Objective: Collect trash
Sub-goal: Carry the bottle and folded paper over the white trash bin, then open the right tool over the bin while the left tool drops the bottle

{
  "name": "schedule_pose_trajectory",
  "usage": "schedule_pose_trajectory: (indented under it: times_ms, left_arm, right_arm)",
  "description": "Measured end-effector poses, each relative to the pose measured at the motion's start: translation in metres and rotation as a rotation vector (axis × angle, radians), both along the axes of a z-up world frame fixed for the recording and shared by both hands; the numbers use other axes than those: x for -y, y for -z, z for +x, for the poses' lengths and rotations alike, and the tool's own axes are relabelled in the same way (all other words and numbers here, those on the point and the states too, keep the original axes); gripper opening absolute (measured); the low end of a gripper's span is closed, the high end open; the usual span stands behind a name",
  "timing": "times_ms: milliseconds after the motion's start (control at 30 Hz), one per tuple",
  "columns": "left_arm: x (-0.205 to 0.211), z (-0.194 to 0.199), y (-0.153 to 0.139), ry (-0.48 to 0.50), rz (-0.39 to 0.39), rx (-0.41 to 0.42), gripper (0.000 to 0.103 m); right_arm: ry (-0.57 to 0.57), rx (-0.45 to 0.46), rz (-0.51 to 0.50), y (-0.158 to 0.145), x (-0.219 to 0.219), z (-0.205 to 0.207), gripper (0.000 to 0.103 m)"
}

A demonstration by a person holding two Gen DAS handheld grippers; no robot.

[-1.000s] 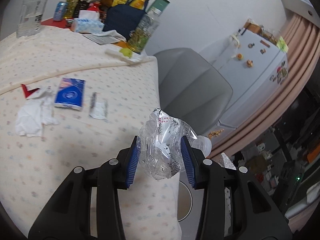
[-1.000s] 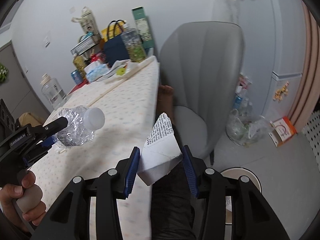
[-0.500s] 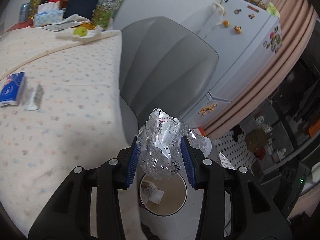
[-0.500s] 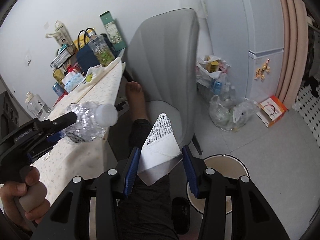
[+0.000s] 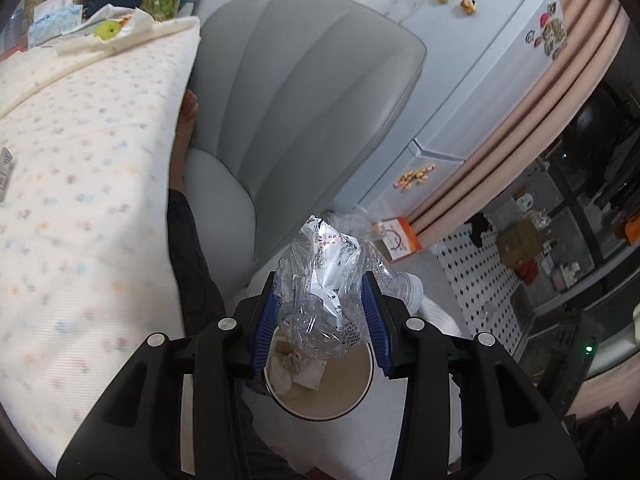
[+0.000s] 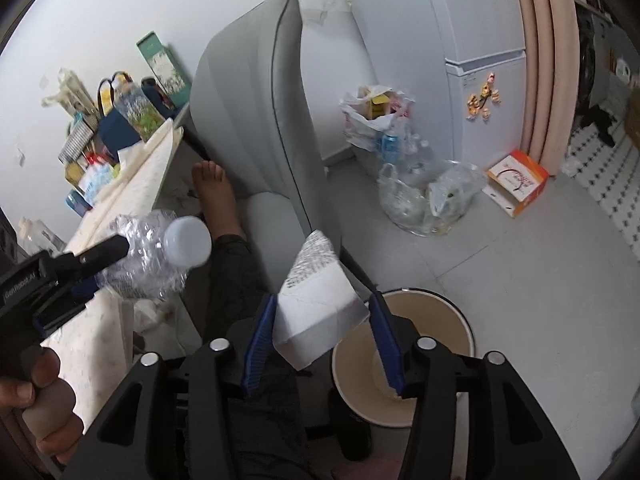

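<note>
Gripping a crushed clear plastic bottle between its blue pads, the left gripper is held right above the round trash bin, whose mouth shows at 6 o'clock beneath the jaws. A folded white paper carton is clamped in the right gripper, with the bin at 4 o'clock of it, only partly underneath.

Trouble is likely on that right side: if the carton is let go here, the near rim could be clipped and the carton sent onto the dark trouser leg at 9 o'clock. The bottle's white cap juts to 3 o'clock, so a sideways bounce off the rim cannot be ruled out. Scraps already lie in the bin, yet depth looks ample.

Room is tight at 9 o'clock, where the tablecloth edge hangs, and at 12 o'clock, where the grey chair stands. Open floor is offered toward 2 o'clock.
</note>
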State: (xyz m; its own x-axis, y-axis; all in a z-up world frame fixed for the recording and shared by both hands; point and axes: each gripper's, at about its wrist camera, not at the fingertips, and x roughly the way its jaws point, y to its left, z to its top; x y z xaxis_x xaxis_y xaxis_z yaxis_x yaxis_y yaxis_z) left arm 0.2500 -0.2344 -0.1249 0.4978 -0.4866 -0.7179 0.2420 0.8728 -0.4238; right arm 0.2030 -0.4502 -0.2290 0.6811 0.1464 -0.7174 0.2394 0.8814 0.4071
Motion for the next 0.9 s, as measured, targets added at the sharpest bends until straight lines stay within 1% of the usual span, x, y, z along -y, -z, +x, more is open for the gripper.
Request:
schedule_pose_trajectory:
  times_ms: [33, 167, 300, 533, 600, 633, 667, 700, 733, 767, 900]
  left_arm:
    - [0.004, 0.000, 0.002, 0.007, 0.007, -0.005, 0.041]
    - [0.016, 0.002, 0.009, 0.025, 0.029, -0.018, 0.041]
    - [0.030, 0.004, 0.018, 0.044, 0.043, -0.038, 0.041]
    - [0.062, 0.004, 0.037, 0.105, 0.070, -0.081, 0.041]
    - [0.070, 0.004, 0.043, 0.121, 0.066, -0.099, 0.042]
    - [0.075, 0.004, 0.047, 0.136, 0.048, -0.117, 0.044]
    - [0.078, 0.004, 0.050, 0.140, 0.031, -0.132, 0.059]
    - [0.079, 0.005, 0.052, 0.140, 0.022, -0.143, 0.071]
    - [0.079, 0.004, 0.054, 0.136, 0.004, -0.151, 0.090]
    - [0.078, 0.003, 0.053, 0.129, -0.006, -0.146, 0.094]
    - [0.070, 0.001, 0.046, 0.109, -0.006, -0.133, 0.096]
  right_arm:
    - [0.018, -0.010, 0.008, 0.005, 0.004, 0.000, 0.073]
    - [0.055, -0.028, 0.033, 0.016, 0.021, -0.008, 0.073]
    - [0.097, -0.039, 0.026, 0.016, 0.038, -0.018, 0.073]
    - [0.193, -0.029, 0.015, 0.008, 0.077, -0.044, 0.074]
    - [0.216, -0.026, 0.012, 0.006, 0.086, -0.050, 0.074]
    - [0.223, -0.026, 0.011, 0.006, 0.088, -0.052, 0.074]
    - [0.232, -0.027, 0.010, 0.006, 0.092, -0.054, 0.074]
    - [0.237, -0.028, 0.011, 0.006, 0.094, -0.056, 0.074]
    - [0.242, -0.029, 0.012, 0.006, 0.096, -0.057, 0.074]
    - [0.245, -0.029, 0.013, 0.007, 0.098, -0.059, 0.074]
    - [0.239, -0.026, 0.020, 0.006, 0.096, -0.058, 0.074]
